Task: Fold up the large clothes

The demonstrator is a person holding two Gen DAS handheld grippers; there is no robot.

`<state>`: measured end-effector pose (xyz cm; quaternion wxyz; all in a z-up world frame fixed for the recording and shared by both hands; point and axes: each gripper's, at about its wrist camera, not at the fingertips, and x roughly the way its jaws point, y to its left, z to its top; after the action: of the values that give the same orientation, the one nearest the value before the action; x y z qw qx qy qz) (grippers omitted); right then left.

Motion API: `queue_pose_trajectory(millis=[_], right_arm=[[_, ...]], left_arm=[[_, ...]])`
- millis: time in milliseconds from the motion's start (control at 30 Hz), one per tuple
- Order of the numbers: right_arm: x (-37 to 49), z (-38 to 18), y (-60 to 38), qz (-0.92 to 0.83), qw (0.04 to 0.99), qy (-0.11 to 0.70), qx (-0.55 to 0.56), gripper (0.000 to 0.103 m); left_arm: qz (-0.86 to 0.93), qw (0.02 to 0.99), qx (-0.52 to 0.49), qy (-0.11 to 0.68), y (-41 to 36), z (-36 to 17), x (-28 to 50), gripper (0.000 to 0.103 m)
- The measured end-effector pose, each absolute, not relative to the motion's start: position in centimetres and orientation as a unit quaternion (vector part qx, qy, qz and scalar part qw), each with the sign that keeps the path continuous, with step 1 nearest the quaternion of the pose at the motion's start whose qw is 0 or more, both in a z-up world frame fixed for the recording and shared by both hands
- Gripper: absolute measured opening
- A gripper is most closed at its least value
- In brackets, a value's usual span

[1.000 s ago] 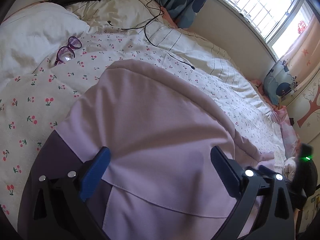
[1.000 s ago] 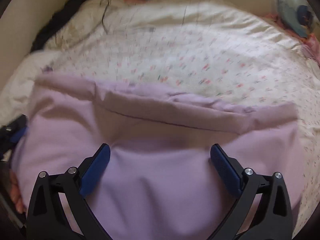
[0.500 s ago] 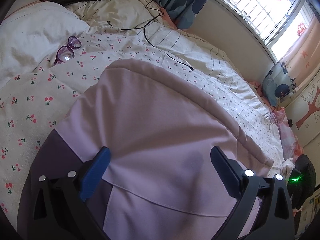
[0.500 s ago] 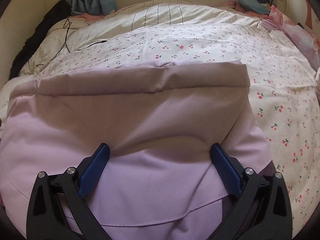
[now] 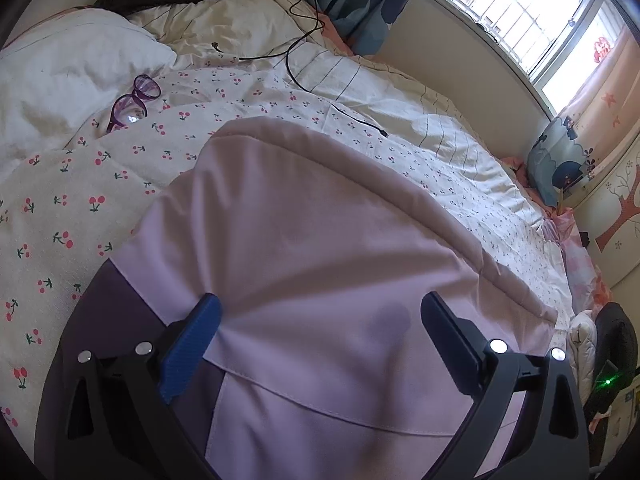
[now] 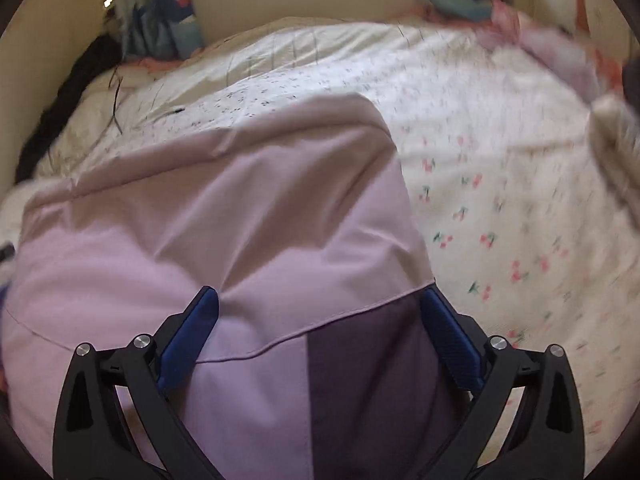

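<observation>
A bed fills the room below a bright window, covered by a white sheet printed with small red cherries and, farther back, a pale striped quilt. A large lilac garment lies folded on the cherry sheet, its far edge a rounded fold and a darker purple panel showing along its near left side; in the right wrist view the same garment shows a purple panel at its near right. The left claw hangs over the lilac cloth with both fingers spread wide, gripping nothing. The right claw is likewise spread wide over the seam between lilac and purple, released; that view is blurred. Purple-framed glasses rest near a white pillow, well apart from the garment, and a black cable trails across the quilt.
</observation>
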<state>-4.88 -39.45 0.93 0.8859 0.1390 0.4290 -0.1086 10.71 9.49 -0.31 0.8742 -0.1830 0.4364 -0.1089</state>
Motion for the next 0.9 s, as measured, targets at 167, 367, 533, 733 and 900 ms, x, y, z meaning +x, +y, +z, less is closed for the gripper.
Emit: queue_pose_trajectory(millis=[167, 367, 533, 733, 900], right_arm=[[-4.2, 0.4, -39.7, -0.106, 0.882, 0.436, 0.145, 0.097], [-4.2, -0.4, -41.0, -0.093, 0.884, 0.421, 0.178, 0.097], [-4.3, -0.7, -41.5, -0.088, 0.886, 0.413, 0.192, 0.097], [-4.4, -0.8, -42.0, -0.085, 0.887, 0.406, 0.203, 0.097], [-4.3, 0.1, -42.4, -0.075, 0.868, 0.436, 0.223, 0.097]], left_arm=[[-0.109, 0.872, -0.189, 0.438, 9.6, -0.4, 10.8, 0.096], [-0.114, 0.875, -0.186, 0.433, 9.7, -0.3, 10.6, 0.096], [-0.132, 0.876, -0.222, 0.408, 10.7, 0.5, 9.7, 0.096], [-0.144, 0.912, -0.249, 0.291, 14.4, 5.2, 4.5, 0.096], [-0.115, 0.920, -0.294, 0.231, 20.8, 7.0, -1.7, 0.096]])
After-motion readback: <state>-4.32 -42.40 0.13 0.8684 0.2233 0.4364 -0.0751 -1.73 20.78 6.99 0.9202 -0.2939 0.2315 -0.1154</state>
